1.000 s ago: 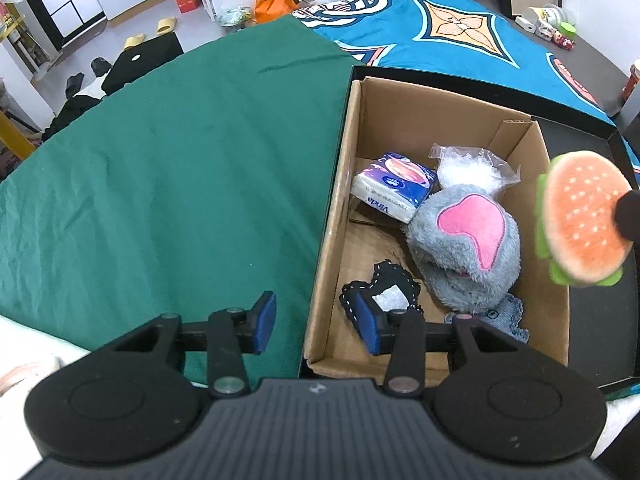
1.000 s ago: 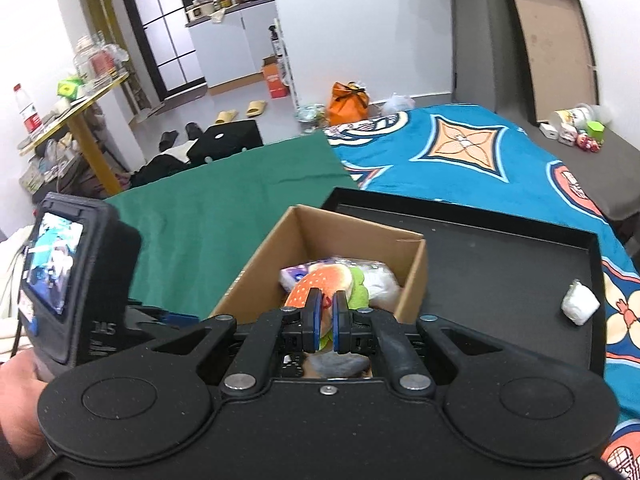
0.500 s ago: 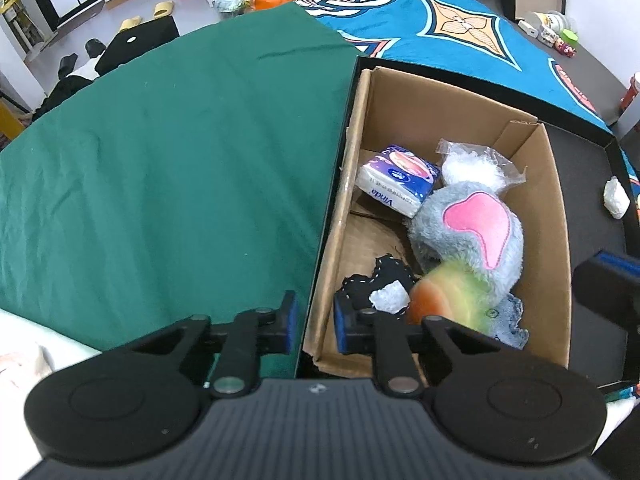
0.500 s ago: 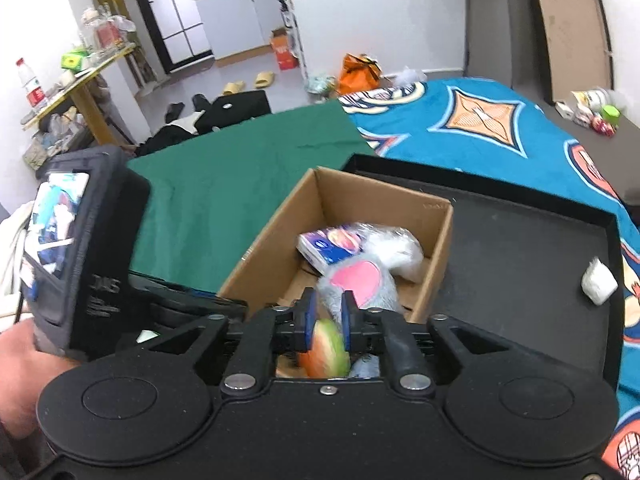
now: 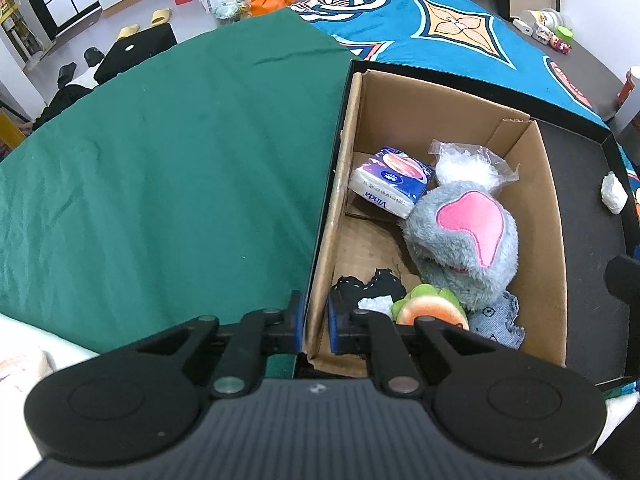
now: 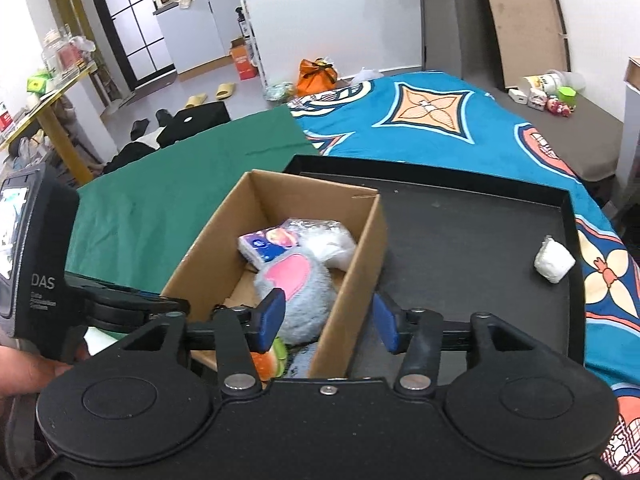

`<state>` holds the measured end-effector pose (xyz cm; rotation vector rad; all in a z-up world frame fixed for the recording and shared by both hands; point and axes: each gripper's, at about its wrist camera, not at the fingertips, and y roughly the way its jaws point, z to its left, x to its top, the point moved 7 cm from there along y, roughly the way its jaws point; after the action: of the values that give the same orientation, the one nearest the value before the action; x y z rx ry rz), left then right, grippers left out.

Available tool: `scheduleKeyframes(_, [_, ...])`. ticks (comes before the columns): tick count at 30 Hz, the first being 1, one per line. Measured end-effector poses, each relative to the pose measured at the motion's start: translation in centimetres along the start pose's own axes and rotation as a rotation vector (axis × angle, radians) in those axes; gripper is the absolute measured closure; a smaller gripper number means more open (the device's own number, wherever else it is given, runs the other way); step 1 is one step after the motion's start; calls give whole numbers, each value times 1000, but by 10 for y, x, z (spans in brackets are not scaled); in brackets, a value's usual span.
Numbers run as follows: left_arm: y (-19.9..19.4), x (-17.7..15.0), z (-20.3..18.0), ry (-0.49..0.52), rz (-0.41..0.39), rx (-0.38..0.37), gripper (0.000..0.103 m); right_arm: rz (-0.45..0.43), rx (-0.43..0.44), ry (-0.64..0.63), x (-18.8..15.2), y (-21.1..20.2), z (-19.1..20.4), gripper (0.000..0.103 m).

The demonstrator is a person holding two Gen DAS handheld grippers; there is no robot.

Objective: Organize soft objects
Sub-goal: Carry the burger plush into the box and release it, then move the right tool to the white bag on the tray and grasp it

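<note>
A cardboard box [image 5: 550,216] [image 6: 352,296] stands in a black tray [image 6: 460,240]. In it lie a grey and pink plush [image 5: 468,236] [image 6: 298,284], a tissue pack [image 5: 392,186] [image 6: 268,244], a plastic bag [image 5: 468,164], dark cloth pieces [image 5: 372,282] and the plush burger [image 5: 430,308] [image 6: 268,360] at the near end. My left gripper [image 5: 314,326] is shut on the box's near left wall. My right gripper [image 6: 328,322] is open and empty above the box's near right wall. A white wad [image 6: 554,260] [image 5: 614,196] lies on the tray at the right.
A green cloth [image 5: 160,168] covers the surface left of the tray, and a blue patterned blanket [image 6: 440,120] lies behind it. Small bottles and toys [image 6: 548,92] sit at the far right. Shoes, bags and a black case lie on the floor beyond.
My right gripper opened and let go of the plush burger, which fell into the box's near end. My left gripper closed onto the box's left wall.
</note>
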<state>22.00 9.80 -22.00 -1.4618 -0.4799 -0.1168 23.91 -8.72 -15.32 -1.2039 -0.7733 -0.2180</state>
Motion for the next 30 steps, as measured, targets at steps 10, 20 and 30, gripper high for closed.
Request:
scheduleKeyframes(10, [-1,0,-4,26,3,40,91,-16,-44,49,0,2,-36,42])
scheduleKeyframes(20, [1,1,-12,70,7,102,89,-20,-75,110,-2,9,-73,33])
scheduleKeyframes(30, [1,3,-17,103,15,165,74,-24,-107,174,-6,18,-108,23])
